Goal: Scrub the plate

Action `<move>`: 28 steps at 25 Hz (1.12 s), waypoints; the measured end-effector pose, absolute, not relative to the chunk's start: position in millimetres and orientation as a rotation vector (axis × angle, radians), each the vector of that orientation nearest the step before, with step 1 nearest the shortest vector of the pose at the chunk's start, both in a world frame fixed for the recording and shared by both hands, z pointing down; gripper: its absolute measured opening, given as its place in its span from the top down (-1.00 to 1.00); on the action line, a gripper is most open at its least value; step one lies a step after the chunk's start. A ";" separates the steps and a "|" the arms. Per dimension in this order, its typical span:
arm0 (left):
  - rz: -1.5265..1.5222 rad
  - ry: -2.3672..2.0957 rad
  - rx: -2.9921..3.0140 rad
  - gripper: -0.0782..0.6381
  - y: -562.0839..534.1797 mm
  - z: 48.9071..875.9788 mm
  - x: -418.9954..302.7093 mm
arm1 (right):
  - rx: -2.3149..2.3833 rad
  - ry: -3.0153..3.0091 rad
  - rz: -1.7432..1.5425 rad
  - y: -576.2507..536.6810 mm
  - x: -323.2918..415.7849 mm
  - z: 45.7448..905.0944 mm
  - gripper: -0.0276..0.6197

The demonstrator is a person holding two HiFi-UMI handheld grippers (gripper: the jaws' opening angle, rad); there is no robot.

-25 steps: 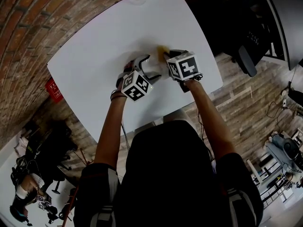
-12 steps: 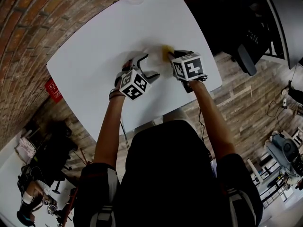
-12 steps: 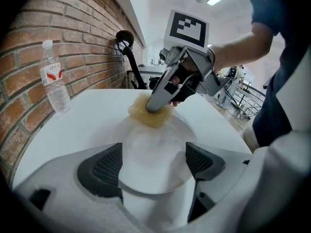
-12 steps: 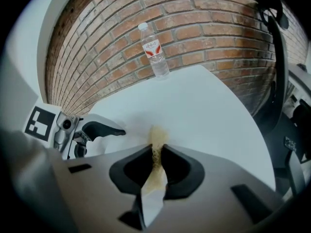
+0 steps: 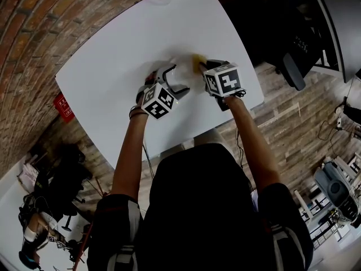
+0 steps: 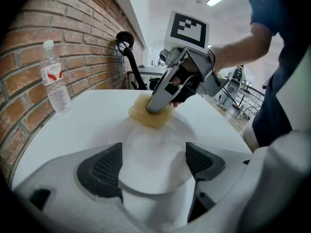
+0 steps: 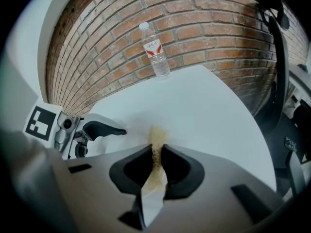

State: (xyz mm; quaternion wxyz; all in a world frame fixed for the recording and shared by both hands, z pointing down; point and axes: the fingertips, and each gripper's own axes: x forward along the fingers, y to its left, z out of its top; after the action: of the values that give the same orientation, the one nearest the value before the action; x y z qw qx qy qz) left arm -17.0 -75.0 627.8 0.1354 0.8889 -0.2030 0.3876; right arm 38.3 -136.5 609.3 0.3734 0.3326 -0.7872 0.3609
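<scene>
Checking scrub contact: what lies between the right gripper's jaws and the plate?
The yellow scrub pad, pinched by the right gripper, rests on the plate at its far rim; the left gripper view shows it.

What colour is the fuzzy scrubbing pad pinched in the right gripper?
Golden yellow; the fuzzy mesh scrubbing pad shows best in the left gripper view.

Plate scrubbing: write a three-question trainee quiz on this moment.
1. True or false: the right gripper is shut on the yellow scrubber.
2. What sits between the jaws of the left gripper? A: a cup. B: the white plate. C: nothing.
3. Fill in: the water bottle stands upright on the table beside the ____ wall.

Key: 1 true; 2 B; 3 brick.
</scene>
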 end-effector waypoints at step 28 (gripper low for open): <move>1.114 -0.582 2.583 -0.31 -74.7 627.8 -16.7 | 0.702 -2.031 0.915 -105.1 -10.7 616.1 0.75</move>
State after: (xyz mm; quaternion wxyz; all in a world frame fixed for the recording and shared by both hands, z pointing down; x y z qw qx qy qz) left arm -16.7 -74.7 627.8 0.1344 0.8911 -0.2008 0.3842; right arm -10.7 -105.1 616.1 0.3920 0.2767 -0.7999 0.3604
